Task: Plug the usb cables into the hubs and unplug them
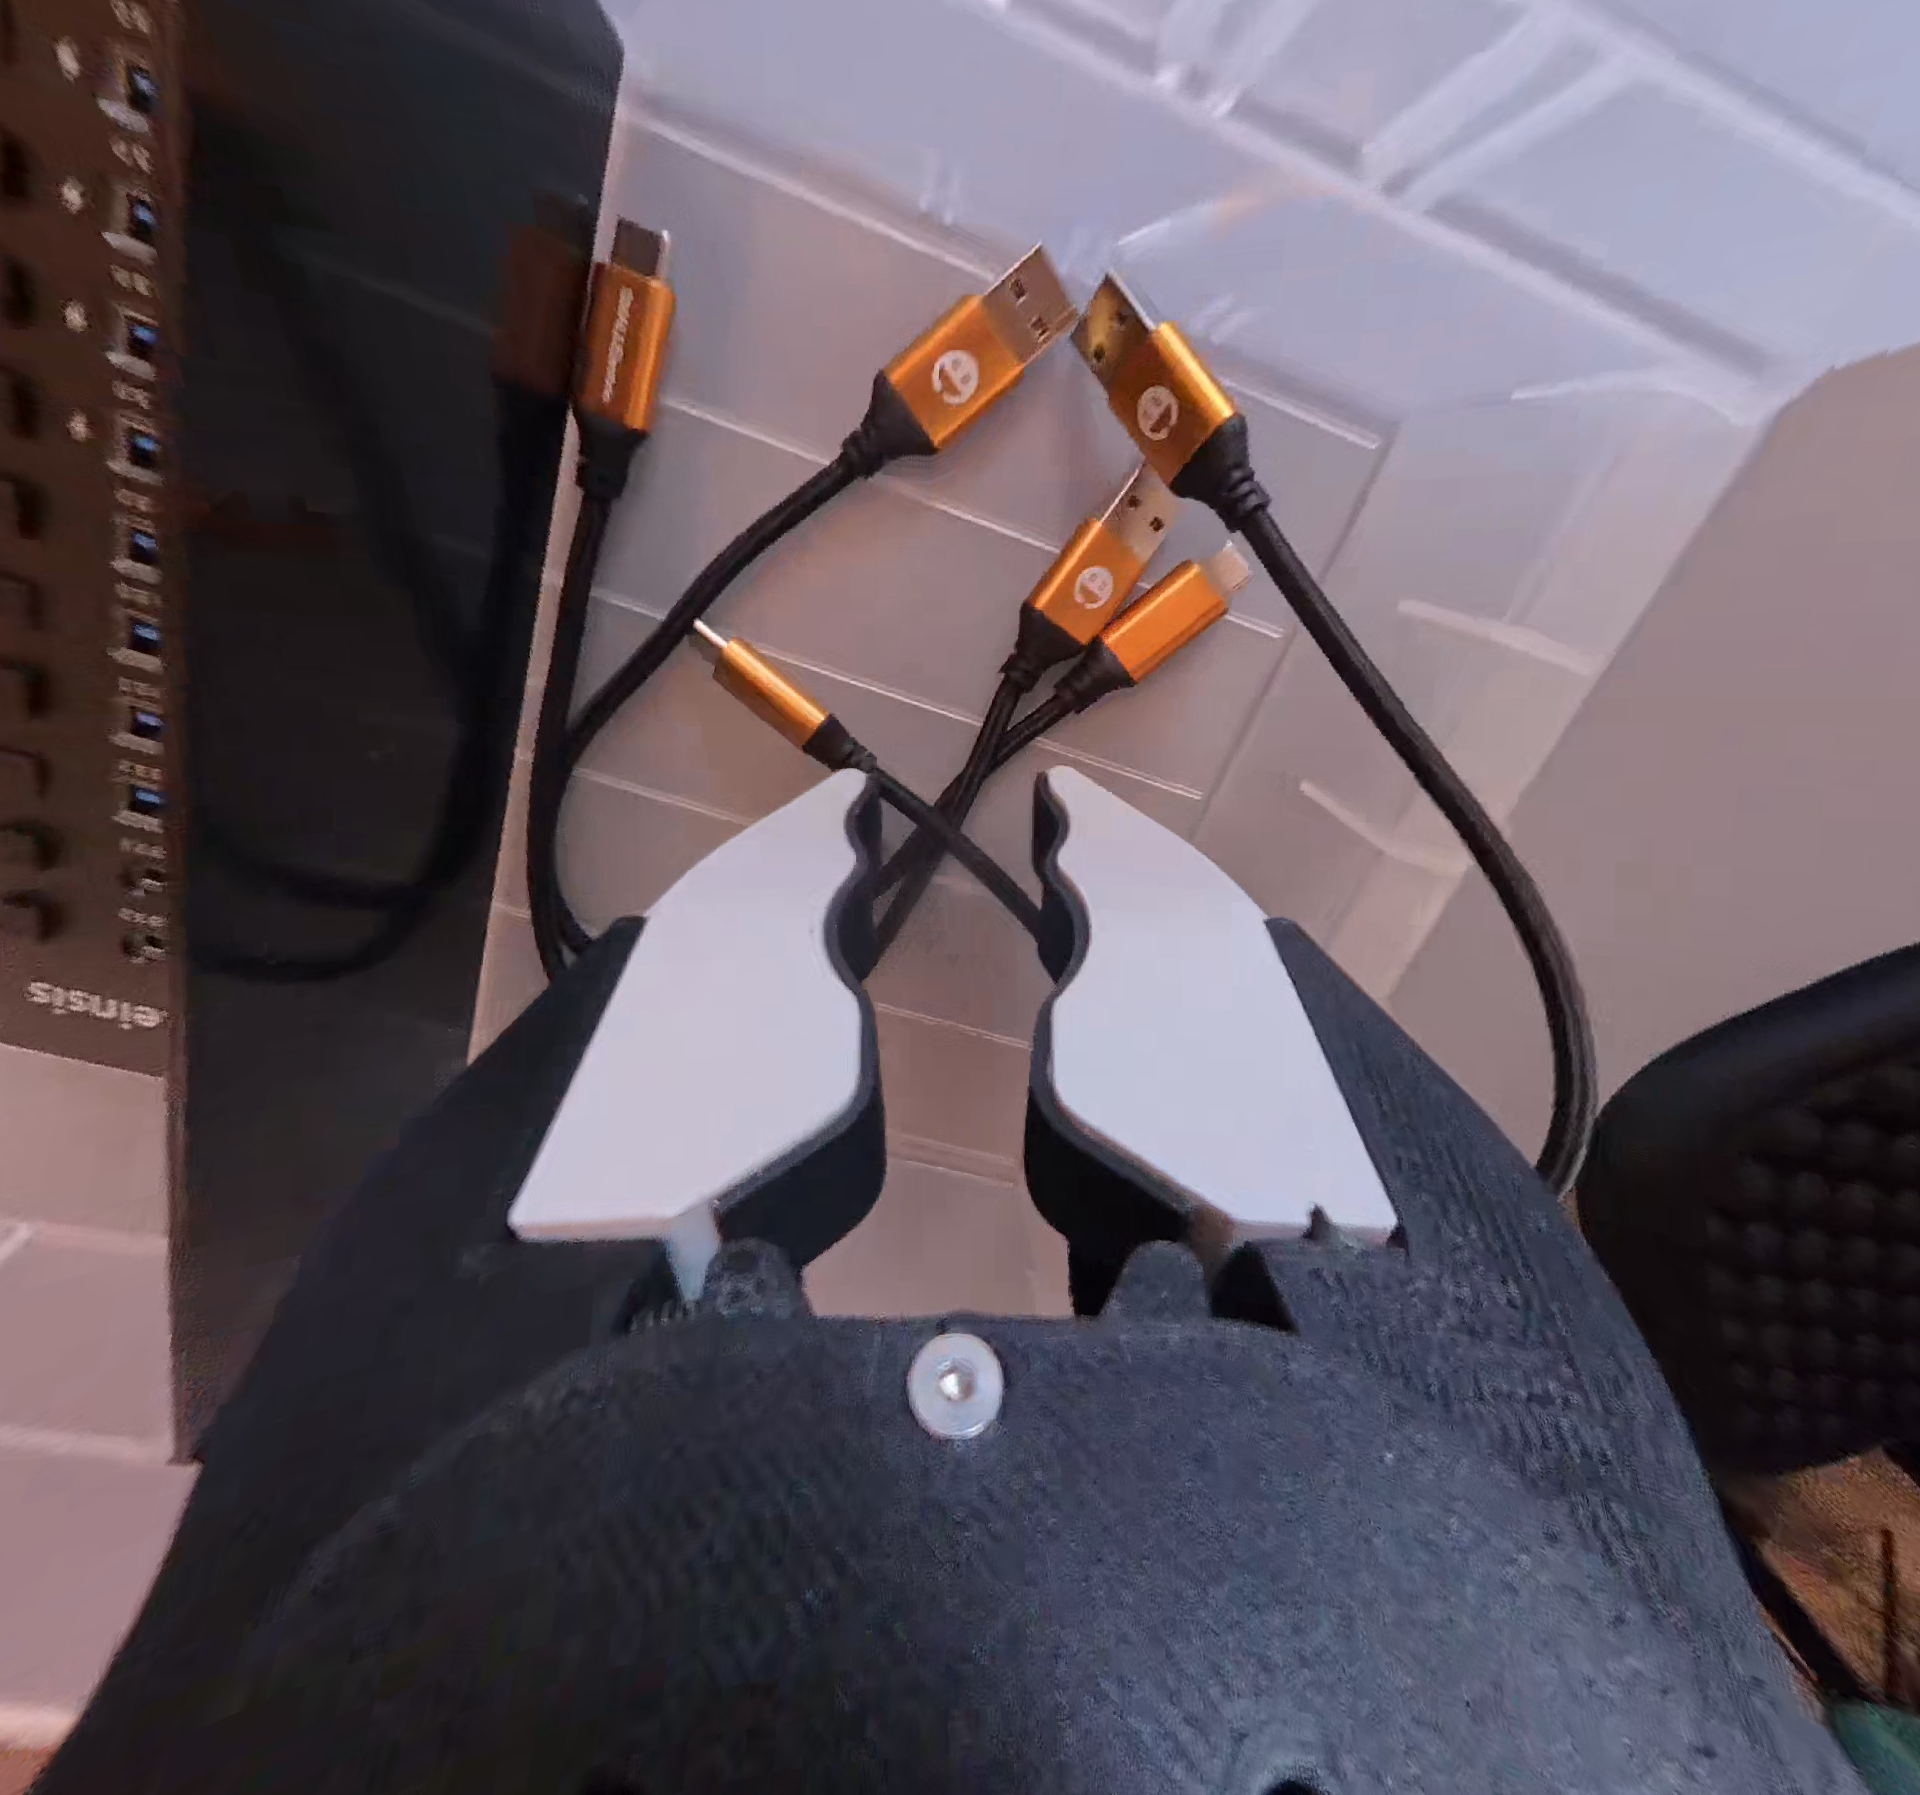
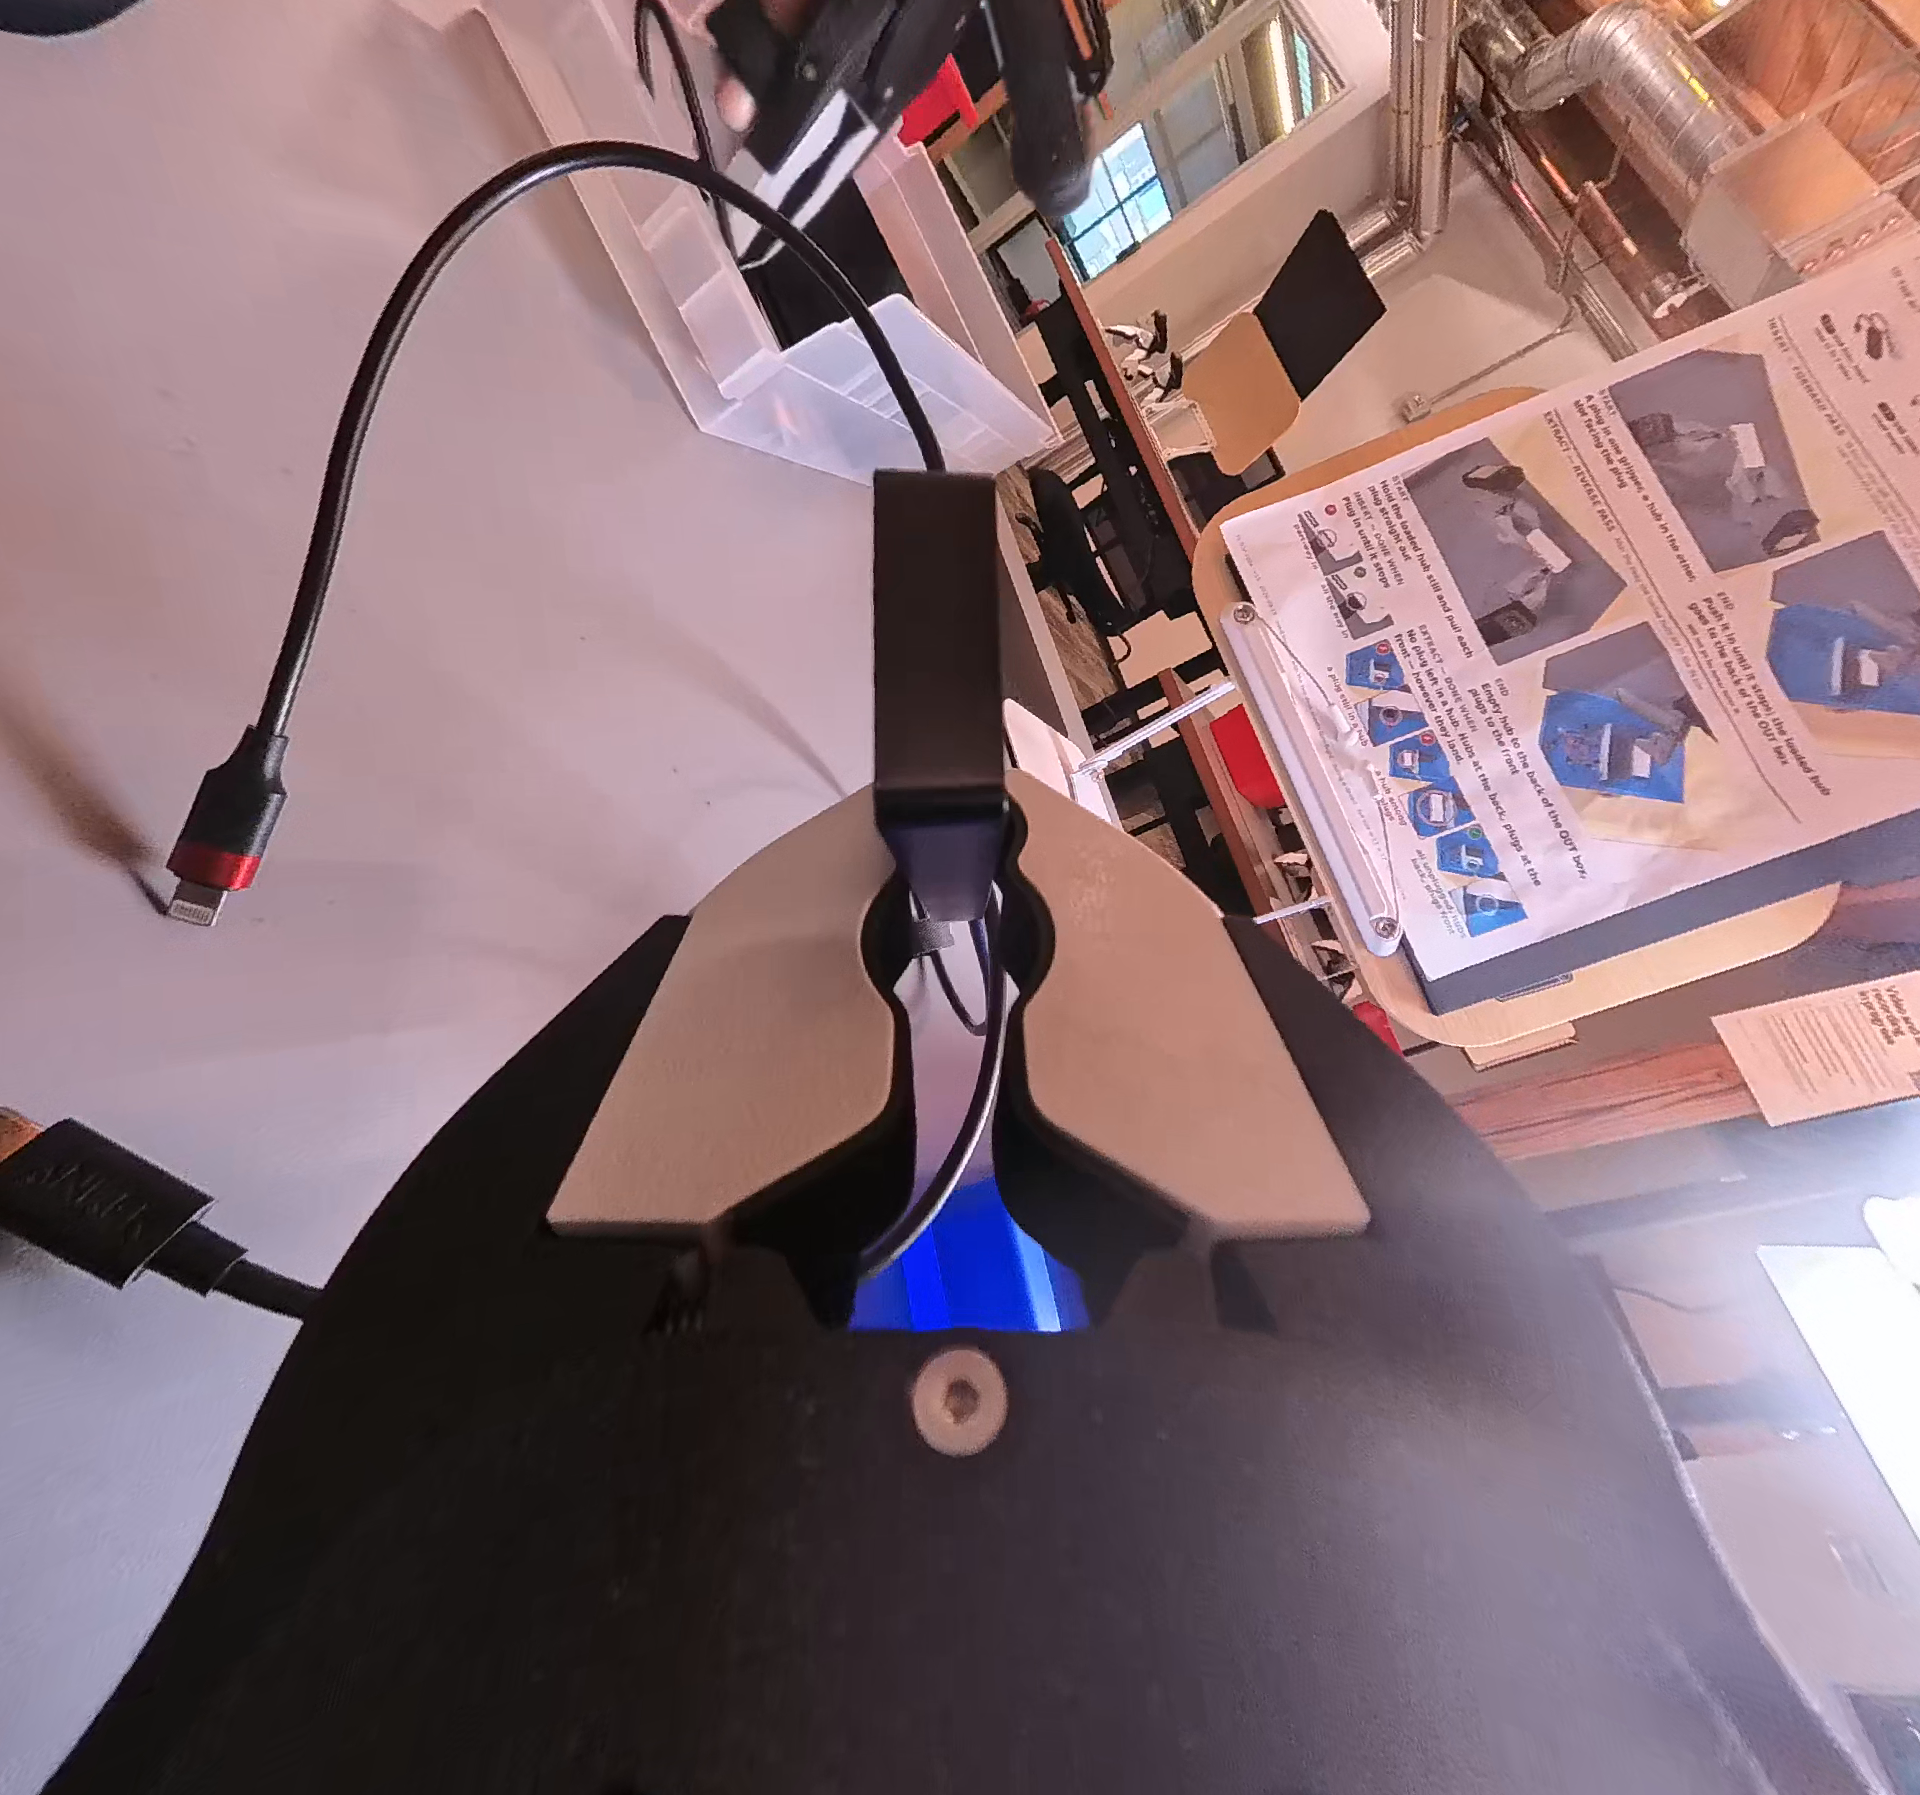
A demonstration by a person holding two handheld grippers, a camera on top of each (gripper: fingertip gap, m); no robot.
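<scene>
We find the right gripper (image 2: 943, 862) clamped on a slim black hub (image 2: 935, 644), its thin cable looping to a red-collared plug (image 2: 218, 846) on the table. The left gripper (image 1: 951, 800) stands apart around crossed orange-plugged cables (image 1: 971, 374), beside a multi-port hub (image 1: 88, 498).

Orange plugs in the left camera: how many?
6: one against the black hub, two tip to tip, two lower, one near the left gripper.
</scene>
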